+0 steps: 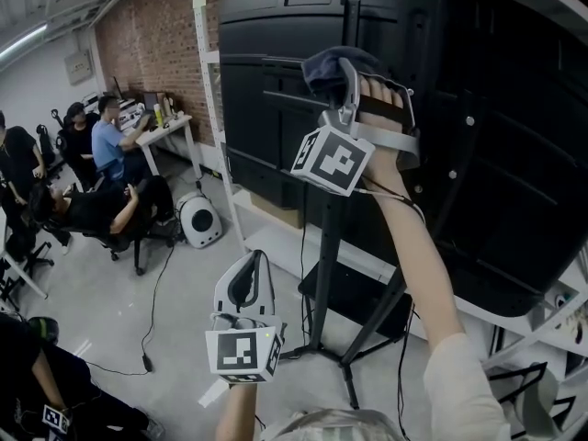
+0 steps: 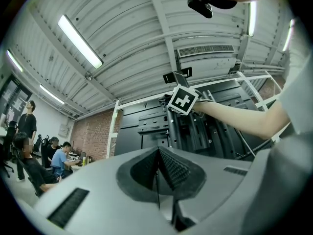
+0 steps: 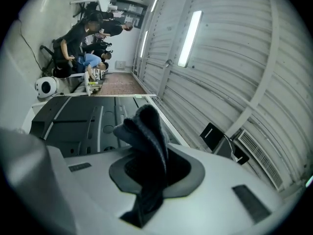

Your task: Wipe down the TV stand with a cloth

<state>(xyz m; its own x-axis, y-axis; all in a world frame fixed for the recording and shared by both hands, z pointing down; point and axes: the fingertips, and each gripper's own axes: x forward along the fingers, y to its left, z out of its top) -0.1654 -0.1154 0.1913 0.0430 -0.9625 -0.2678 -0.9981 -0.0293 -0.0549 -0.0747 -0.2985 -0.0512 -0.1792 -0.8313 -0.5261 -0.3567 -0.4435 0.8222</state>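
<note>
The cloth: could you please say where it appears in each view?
Head view: cloth, top centre, in the right gripper.
Left gripper view: too small to tell.
Right gripper view: centre, clamped.
Shared landmark: the black TV back.

No words, no numbers to read anywhere, only coded black-and-white squares on the left gripper (image 1: 246, 265) cube at six o'clock and the right gripper (image 1: 342, 62) cube near twelve.

A dark grey cloth (image 1: 329, 66), a black TV stand (image 1: 325, 246), a black-and-white square-patterned marker cube (image 1: 333, 161), a red brick wall (image 1: 156, 35).
</note>
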